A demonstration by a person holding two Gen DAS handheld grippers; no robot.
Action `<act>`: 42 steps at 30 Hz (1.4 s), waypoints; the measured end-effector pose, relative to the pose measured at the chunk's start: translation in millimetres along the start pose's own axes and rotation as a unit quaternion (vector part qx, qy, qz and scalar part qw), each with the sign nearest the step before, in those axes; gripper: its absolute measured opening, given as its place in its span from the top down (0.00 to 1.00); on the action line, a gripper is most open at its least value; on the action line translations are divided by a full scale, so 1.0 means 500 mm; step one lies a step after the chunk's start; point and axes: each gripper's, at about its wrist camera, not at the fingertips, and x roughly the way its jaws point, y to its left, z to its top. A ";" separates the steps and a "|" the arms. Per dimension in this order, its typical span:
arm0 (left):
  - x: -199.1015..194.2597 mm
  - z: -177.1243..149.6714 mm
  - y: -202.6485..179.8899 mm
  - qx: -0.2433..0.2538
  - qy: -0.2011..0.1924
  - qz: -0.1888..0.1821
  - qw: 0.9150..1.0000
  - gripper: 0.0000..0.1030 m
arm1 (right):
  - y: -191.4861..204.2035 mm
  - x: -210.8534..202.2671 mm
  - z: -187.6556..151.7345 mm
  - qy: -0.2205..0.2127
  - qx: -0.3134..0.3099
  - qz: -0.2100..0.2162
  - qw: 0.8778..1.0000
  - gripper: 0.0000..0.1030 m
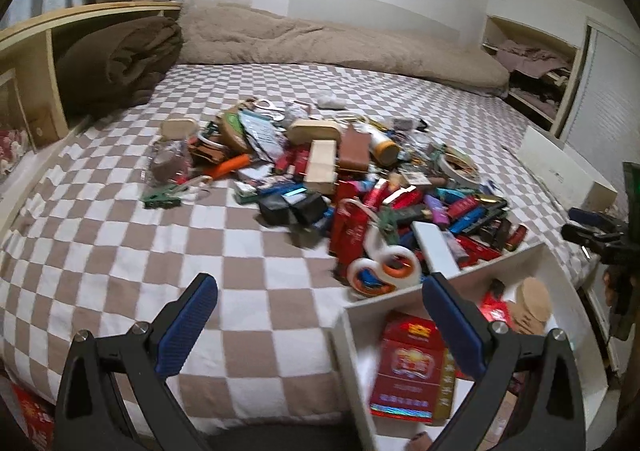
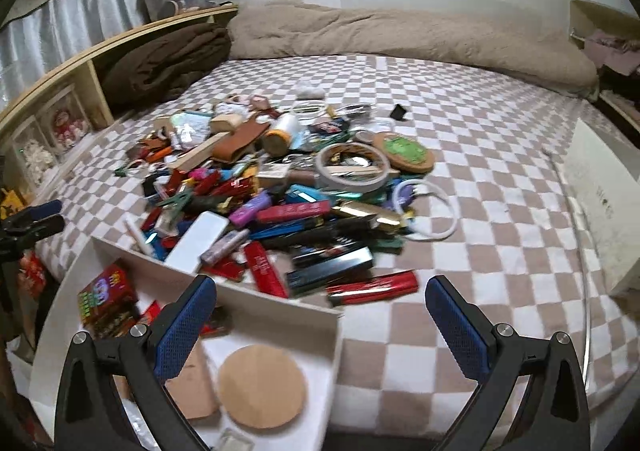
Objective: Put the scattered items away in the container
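Note:
A heap of scattered small items (image 1: 360, 179) lies on the checkered bed (image 1: 120, 235): boxes, lighters, tape rolls, rings. It also shows in the right wrist view (image 2: 288, 187). A white container (image 1: 400, 301) sits at the bed's near edge, holding a red box (image 1: 412, 367) and a round cork coaster (image 1: 534, 297). In the right wrist view the container (image 2: 280, 303) holds the coaster (image 2: 262, 387) and a colourful box (image 2: 106, 291). My left gripper (image 1: 320, 315) is open and empty, its right finger over the container. My right gripper (image 2: 320, 315) is open and empty, its left finger over the container.
A beige duvet (image 1: 320, 39) lies along the far side, a brown blanket (image 1: 120, 63) in a wooden shelf at left. A white box (image 2: 600, 187) stands at the bed's right edge. A red lighter (image 2: 372, 287) lies nearest the right gripper.

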 end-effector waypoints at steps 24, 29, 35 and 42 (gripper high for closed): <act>0.204 0.078 0.253 -0.078 0.052 0.117 0.989 0.00 | -0.137 0.053 -0.005 0.031 0.078 -0.065 0.994 0.00; 0.249 0.086 0.281 -0.080 0.072 0.131 0.986 0.00 | -0.148 0.063 -0.005 0.036 0.080 -0.072 0.994 0.00; 0.278 0.100 0.311 -0.090 0.078 0.131 0.984 0.00 | -0.157 0.080 -0.001 0.046 0.075 -0.080 0.993 0.00; 0.307 0.113 0.317 -0.080 0.091 0.152 0.981 0.00 | -0.152 0.111 0.000 0.059 0.073 -0.077 0.993 0.00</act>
